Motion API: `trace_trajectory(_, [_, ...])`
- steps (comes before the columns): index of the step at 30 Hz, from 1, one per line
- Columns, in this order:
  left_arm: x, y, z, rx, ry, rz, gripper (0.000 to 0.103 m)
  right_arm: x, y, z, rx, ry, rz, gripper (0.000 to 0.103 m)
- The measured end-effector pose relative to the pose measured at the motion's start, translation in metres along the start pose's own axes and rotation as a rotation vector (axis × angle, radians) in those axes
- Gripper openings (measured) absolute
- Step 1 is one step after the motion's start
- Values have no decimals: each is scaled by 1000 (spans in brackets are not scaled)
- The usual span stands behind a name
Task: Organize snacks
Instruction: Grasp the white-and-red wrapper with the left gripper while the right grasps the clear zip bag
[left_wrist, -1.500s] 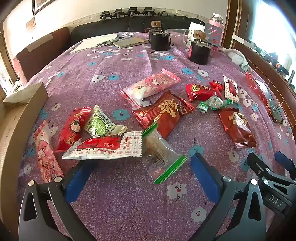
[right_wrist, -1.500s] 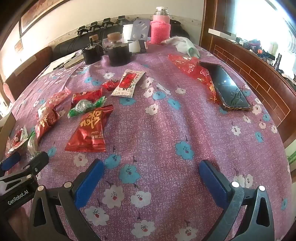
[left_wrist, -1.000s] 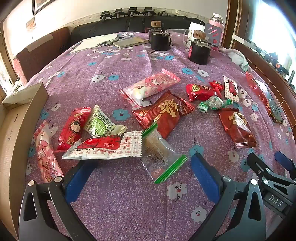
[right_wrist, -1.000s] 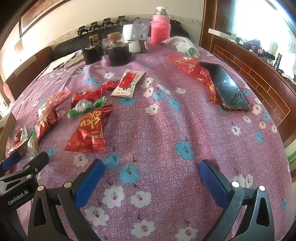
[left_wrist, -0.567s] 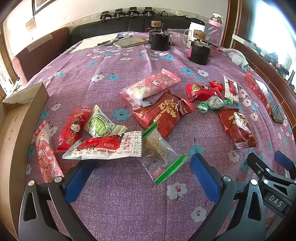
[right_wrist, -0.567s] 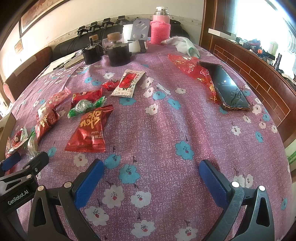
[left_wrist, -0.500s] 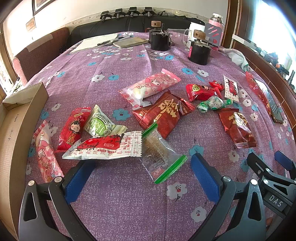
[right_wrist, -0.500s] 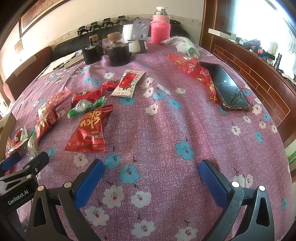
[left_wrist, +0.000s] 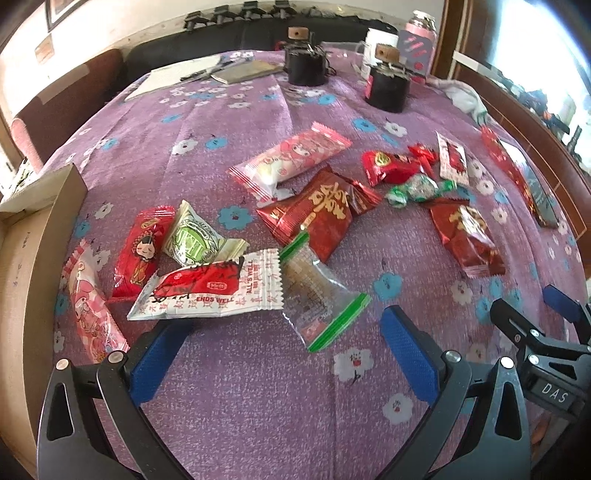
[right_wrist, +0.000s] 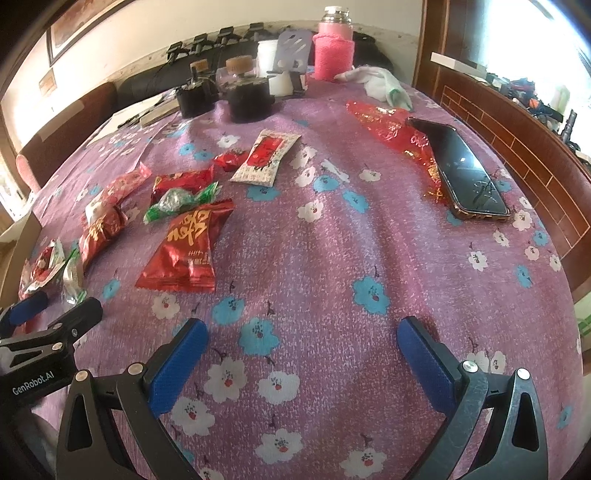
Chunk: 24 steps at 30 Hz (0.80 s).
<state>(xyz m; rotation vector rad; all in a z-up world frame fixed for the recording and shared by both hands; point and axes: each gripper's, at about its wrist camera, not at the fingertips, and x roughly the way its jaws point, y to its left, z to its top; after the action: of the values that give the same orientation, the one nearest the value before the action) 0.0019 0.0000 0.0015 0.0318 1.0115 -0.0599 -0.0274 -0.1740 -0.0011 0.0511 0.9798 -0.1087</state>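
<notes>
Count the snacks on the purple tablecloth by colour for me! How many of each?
Red snacks: 5
Pink snacks: 2
White-and-red snacks: 2
Green snacks: 2
Clear snack with green edges: 1
Total: 12

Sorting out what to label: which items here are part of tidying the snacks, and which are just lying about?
Job: white-and-red packet, clear green-edged bag, red pouch, green twist candy, cardboard box.

Lying about: phone, pink bottle, black jars, white cloth.
</notes>
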Motion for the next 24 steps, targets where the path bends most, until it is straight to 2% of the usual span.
trace_trajectory(4, [-4,0,-5,22,6,-15,103,-1,6,-3,44,21,-35,103])
trace_trajectory(9, [-12,4,-12,15,11,-48,103,-1,7,-1,31,42,-41,103])
trace_trajectory(12, [-33,12,-16,-9,-47,-81,103,-5,8,0,24,35,-61,102])
trace_trajectory(16, [-77,34,-19,-34,-171,-112,103,-34,8,-1,24,-87,-36,102])
trace_trajectory(18, [-99,53,-20,-61,-235,-163,103,-58,11,0,9,-194,-18,102])
trace_trajectory(20, [-121,75,-21,-78,-303,-179,103,-81,19,-1,-28,-317,-3,103])
trace_trajectory(22, [-136,95,-17,-92,-336,-155,103,-90,29,3,-67,-358,31,103])
trace_trajectory(24, [-151,118,-15,-133,-350,-111,103,-90,44,13,-102,-332,32,103])
